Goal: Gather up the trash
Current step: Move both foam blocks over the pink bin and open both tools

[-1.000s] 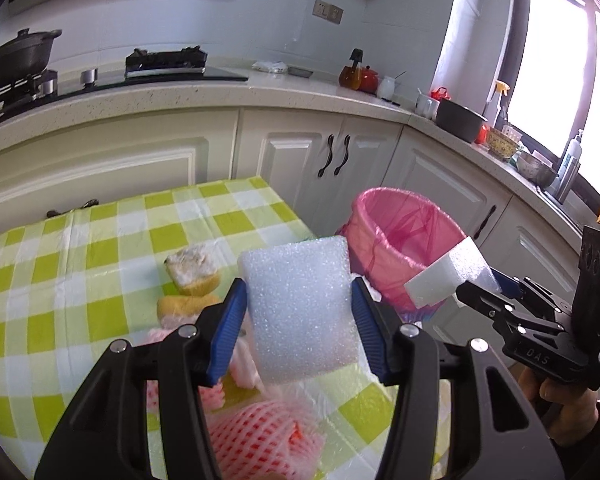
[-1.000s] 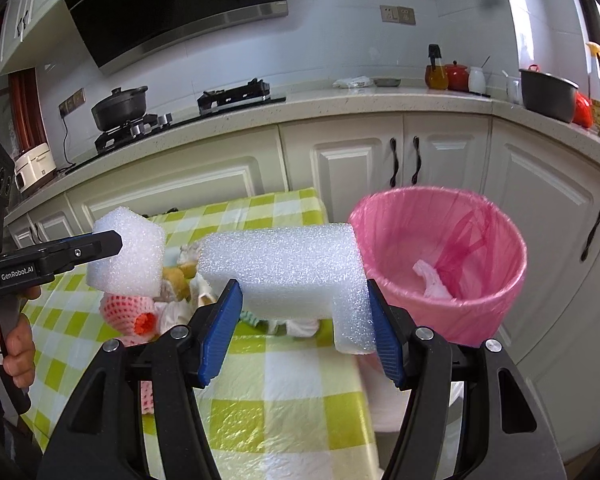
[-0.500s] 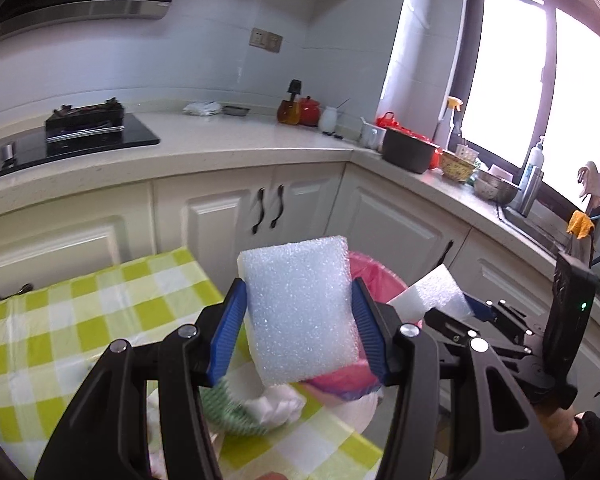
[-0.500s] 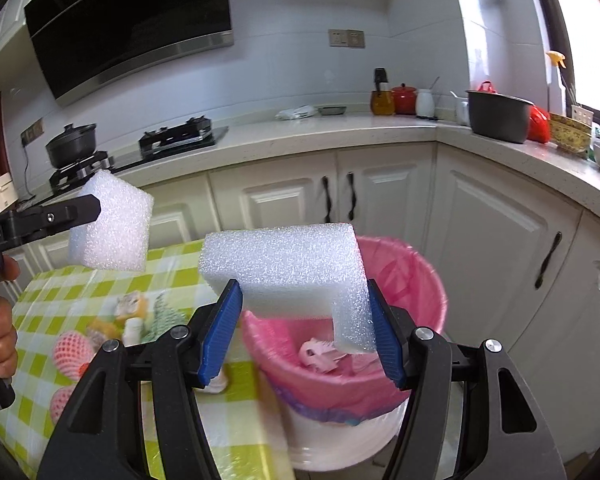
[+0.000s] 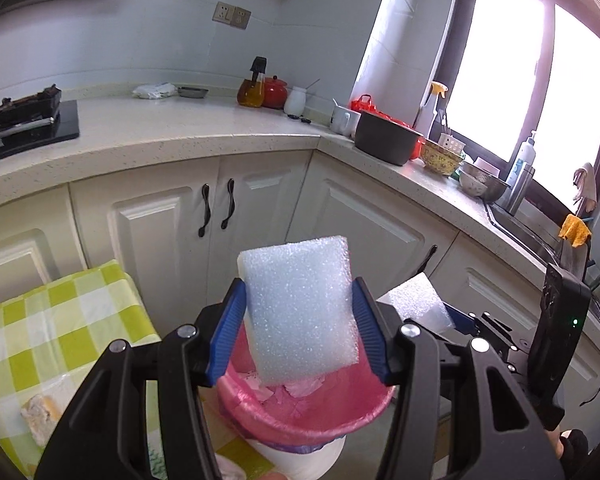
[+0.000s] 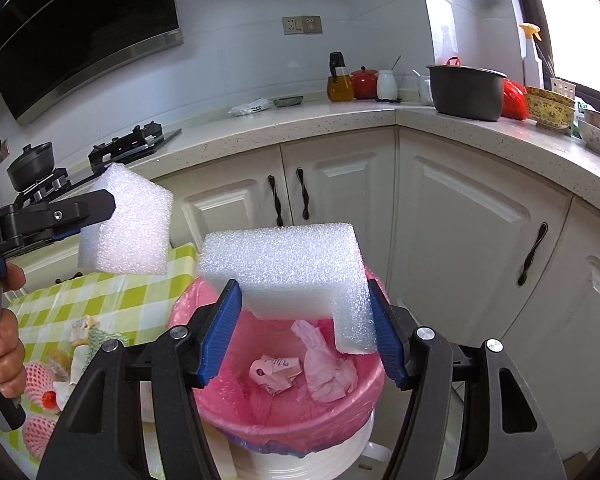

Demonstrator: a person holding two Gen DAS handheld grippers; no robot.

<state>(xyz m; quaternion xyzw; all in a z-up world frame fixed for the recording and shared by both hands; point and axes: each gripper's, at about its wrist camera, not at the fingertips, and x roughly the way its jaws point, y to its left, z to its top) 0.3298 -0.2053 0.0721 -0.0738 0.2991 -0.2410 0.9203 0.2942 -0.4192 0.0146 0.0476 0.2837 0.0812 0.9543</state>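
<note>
My left gripper (image 5: 298, 334) is shut on a white foam block (image 5: 300, 308) and holds it above the near rim of the pink-lined trash bin (image 5: 300, 420). In the right wrist view the same foam block (image 6: 126, 220) hangs left of the bin. My right gripper (image 6: 306, 330) is shut on an L-shaped white foam piece (image 6: 288, 268), held over the open bin (image 6: 364, 396). Crumpled pink trash (image 6: 324, 364) lies inside the bin. The right gripper with its foam also shows in the left wrist view (image 5: 412, 302).
A table with a green checked cloth (image 6: 112, 308) stands left of the bin, with foam fruit nets (image 6: 40, 376) and food scraps (image 5: 40, 412) on it. White cabinets (image 6: 460, 240) and a cluttered countertop (image 6: 420, 116) stand behind the bin.
Both grippers have moved right from the table to over the bin, each still holding its foam. The bin now lies directly under the fingers.
</note>
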